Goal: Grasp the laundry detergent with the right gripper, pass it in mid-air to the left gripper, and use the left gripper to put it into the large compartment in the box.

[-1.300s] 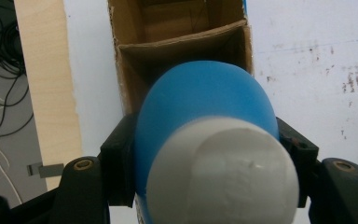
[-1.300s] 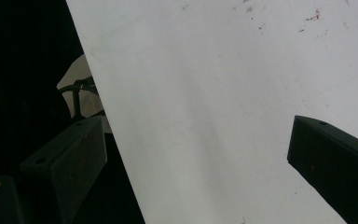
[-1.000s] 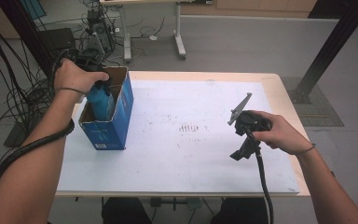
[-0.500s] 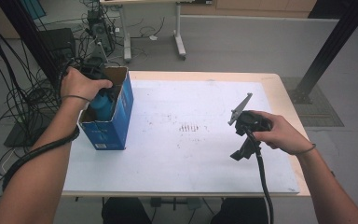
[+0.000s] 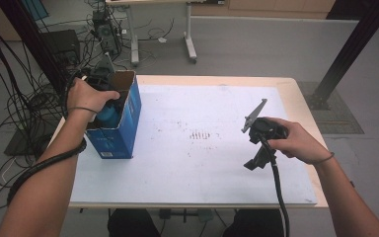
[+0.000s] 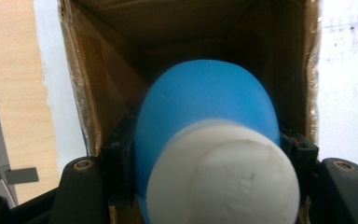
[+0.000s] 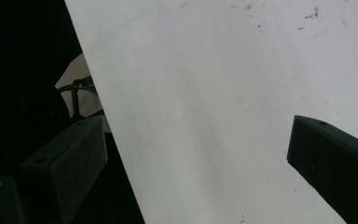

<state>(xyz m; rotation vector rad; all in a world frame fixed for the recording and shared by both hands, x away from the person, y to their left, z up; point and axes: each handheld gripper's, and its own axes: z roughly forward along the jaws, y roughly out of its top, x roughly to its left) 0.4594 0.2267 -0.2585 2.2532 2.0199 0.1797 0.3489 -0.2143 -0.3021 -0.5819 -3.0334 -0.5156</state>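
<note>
My left gripper (image 6: pixel 205 158) squeezes the blue bottle (image 6: pixel 205 107) with the white cap, down inside the open blue box (image 5: pixel 123 123). My right gripper (image 7: pixel 200 154) is wide open, holding nothing, over the white surface (image 5: pixel 202 163).

Smooth blue plastic bottle (image 6: pixel 205 102), matt brown cardboard box (image 6: pixel 102 60)

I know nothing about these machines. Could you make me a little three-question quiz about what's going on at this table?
1. True or false: the left tongs are clamped on the blue bottle.
2. Where is the bottle? A) flat on the table B) inside the blue box C) on the floor
3. Fill in: the right tongs stand ____ with nothing between them, above the white table.

Key: 1 true; 2 B; 3 open.
</note>
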